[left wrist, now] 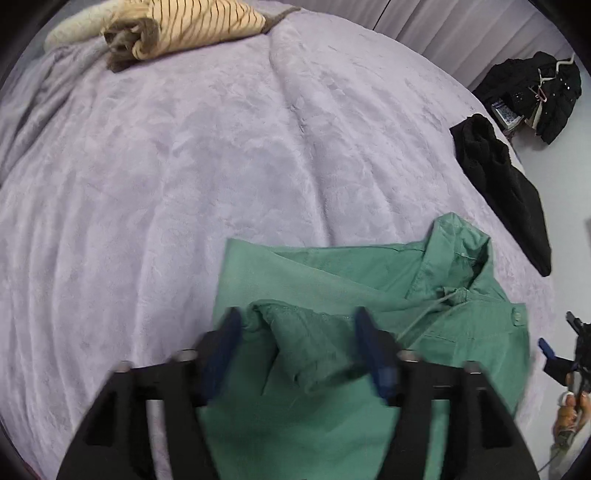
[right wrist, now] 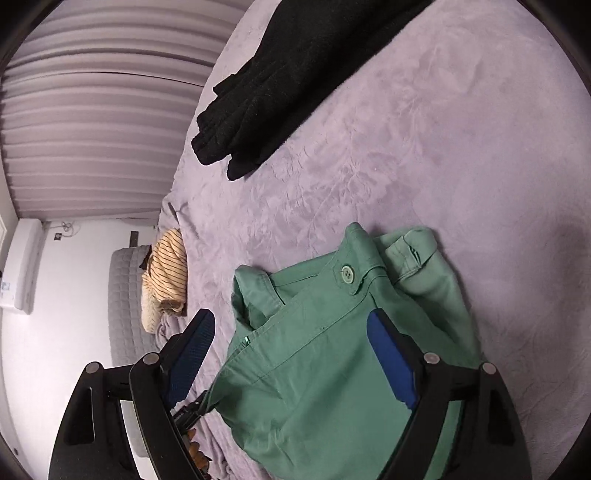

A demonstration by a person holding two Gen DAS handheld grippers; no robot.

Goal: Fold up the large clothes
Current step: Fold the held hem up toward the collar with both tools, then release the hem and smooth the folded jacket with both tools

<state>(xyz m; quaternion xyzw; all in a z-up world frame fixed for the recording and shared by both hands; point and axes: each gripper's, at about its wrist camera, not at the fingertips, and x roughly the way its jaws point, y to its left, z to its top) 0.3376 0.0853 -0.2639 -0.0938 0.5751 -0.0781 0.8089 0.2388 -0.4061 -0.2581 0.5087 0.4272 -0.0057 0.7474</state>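
Observation:
Green trousers (left wrist: 332, 295) lie bunched on a lilac bedspread (left wrist: 184, 184). Their waistband with a green button (right wrist: 347, 274) shows in the right wrist view. My left gripper (left wrist: 297, 325) is open, its blue pads either side of a raised fold of the green cloth, not closed on it. My right gripper (right wrist: 291, 339) is open and hovers over the trousers (right wrist: 332, 369) near the waistband. The right gripper also shows small at the right edge of the left wrist view (left wrist: 569, 350).
A black garment (left wrist: 502, 184) lies at the bed's right edge; it also shows in the right wrist view (right wrist: 280, 81). A striped cream garment (left wrist: 184, 29) lies folded at the far end. Dark clothes (left wrist: 543, 96) are piled on the floor. Curtains (right wrist: 92, 129) hang beyond the bed.

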